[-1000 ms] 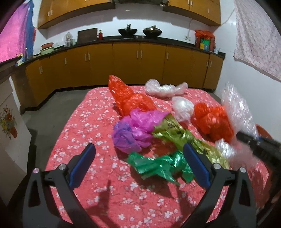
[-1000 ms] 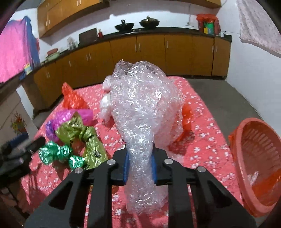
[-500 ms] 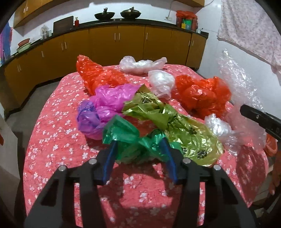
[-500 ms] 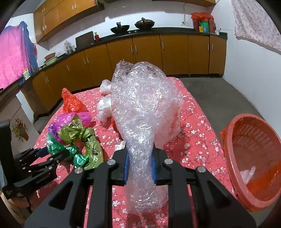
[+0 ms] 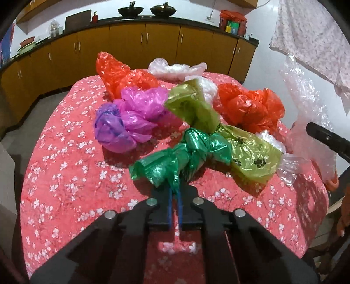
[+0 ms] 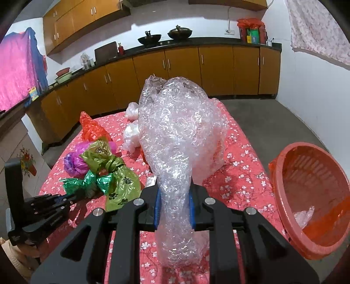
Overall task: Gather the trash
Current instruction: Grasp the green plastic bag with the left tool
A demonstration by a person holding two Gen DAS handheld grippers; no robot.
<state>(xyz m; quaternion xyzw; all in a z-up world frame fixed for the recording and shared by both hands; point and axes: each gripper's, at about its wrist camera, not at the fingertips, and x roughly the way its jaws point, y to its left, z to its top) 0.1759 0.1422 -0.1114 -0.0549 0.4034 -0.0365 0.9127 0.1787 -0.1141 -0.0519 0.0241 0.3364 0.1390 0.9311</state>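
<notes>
The left hand-held gripper (image 5: 174, 194) pinches the green bag (image 5: 181, 157); the right hand-held gripper (image 6: 174, 205) clamps bubble wrap (image 6: 179, 135), hiding the counter's (image 6: 240, 174) middle and the orange bag behind it.

A table covered by a red cloth printed with white blossoms (image 5: 65, 153) is seen in the near and middle ground. Along the far wall a run of orange-brown wooden cabinets (image 6: 181, 70) is topped by a dark counter, on which two black woks (image 5: 146, 9) are set side by side. At the far right a pale floral cloth (image 6: 317, 28) is hung against the white wall, and at the far left a pink fabric (image 6: 17, 72) is draped.
</notes>
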